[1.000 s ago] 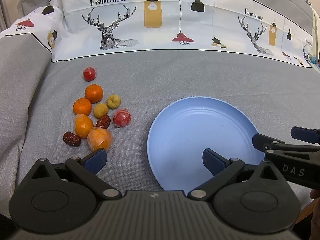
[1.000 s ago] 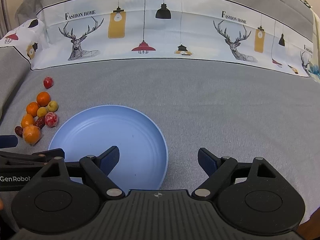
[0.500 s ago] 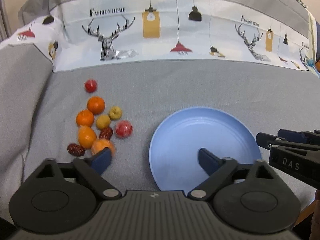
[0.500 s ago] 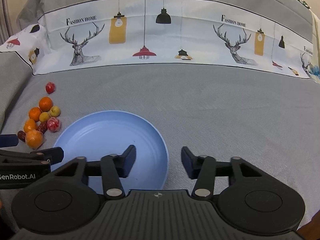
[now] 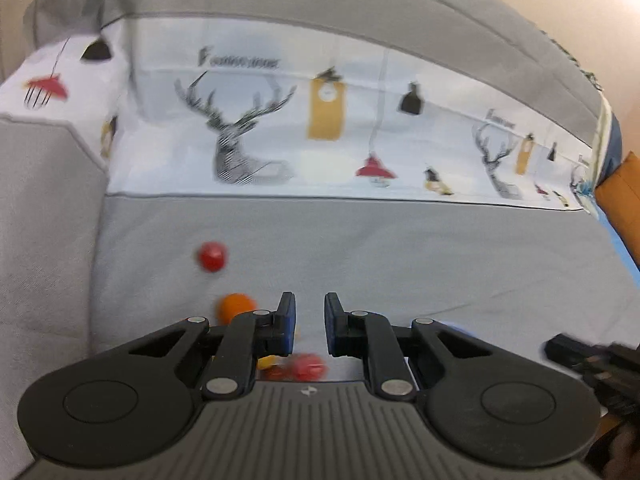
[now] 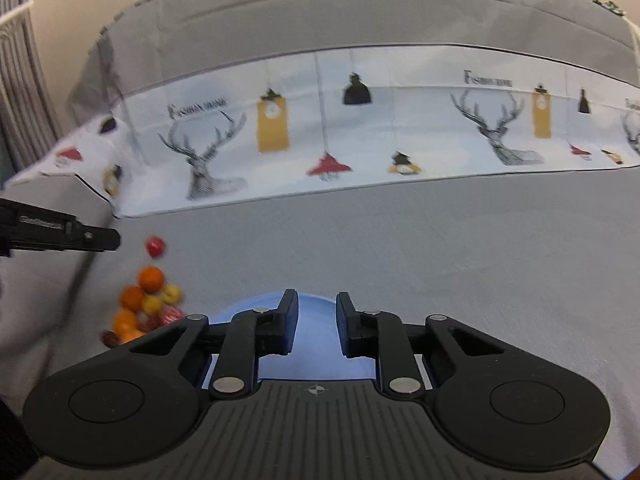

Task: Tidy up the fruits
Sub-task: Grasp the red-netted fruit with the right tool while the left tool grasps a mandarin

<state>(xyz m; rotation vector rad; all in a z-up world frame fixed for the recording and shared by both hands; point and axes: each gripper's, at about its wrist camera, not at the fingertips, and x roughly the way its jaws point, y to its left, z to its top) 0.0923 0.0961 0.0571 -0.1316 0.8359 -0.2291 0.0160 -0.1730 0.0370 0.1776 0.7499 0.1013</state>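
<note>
Resting on grey woven cloth (image 6: 440, 260), round glossy fruits (image 6: 150, 300), smooth blue plate (image 6: 316, 340)

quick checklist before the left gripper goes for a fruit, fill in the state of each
1. Left gripper free of any load: ok, a narrow gap with nothing between its fingers.
2. Left gap wide enough for a fruit: not ok, judged too narrow.
3. Fruit pile in sight: ok, beside the blue plate, with the red fruit apart from it.
4. Plate free of fruit: cannot tell, mostly hidden.
5. Right gripper clear of the pile: ok, over the plate.
6. Picture sharpness: not ok, motion blur.
</note>
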